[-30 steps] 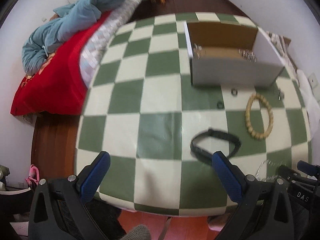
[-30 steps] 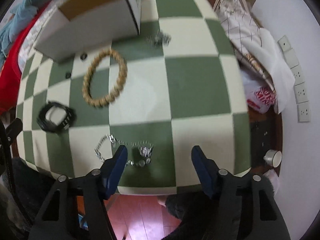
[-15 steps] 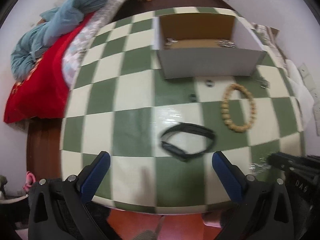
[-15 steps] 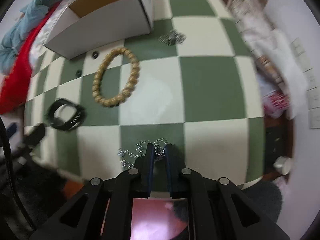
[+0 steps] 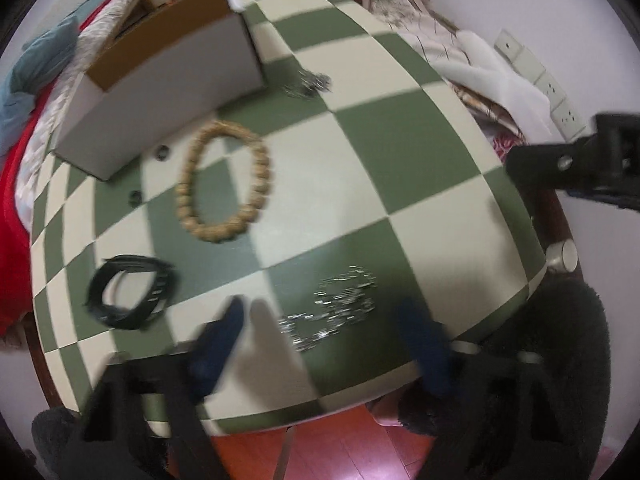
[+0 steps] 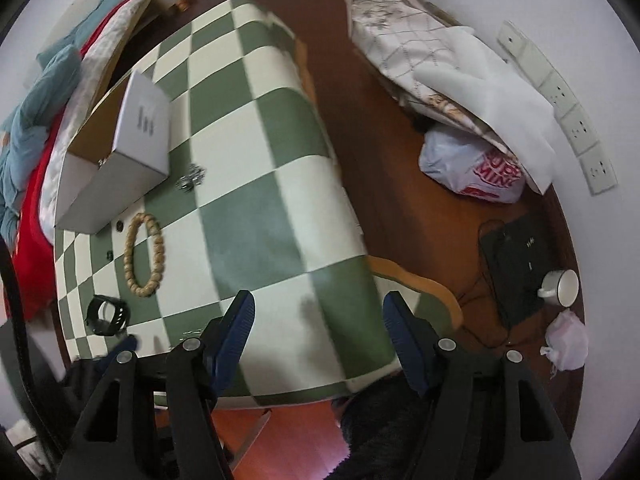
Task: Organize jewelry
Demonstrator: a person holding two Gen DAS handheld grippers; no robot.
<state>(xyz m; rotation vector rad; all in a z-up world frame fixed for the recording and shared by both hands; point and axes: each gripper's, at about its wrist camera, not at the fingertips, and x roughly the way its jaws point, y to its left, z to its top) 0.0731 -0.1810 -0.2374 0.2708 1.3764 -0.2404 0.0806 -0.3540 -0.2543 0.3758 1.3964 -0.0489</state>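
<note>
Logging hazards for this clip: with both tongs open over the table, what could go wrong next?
The silver chain lies loosely bunched near the table edge, so the open left tongs might pinch only a strand or drag it off. The left view is blurred, so a fast close could miss. The right tongs hold nothing.

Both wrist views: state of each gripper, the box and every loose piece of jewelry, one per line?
left gripper: open, empty, over the silver chain
right gripper: open, empty
white box: open top, upright
silver chain: bunched on the table
wooden bead bracelet: flat, beside the box
black band: lying on the table
silver piece: loose by the box corner
</note>
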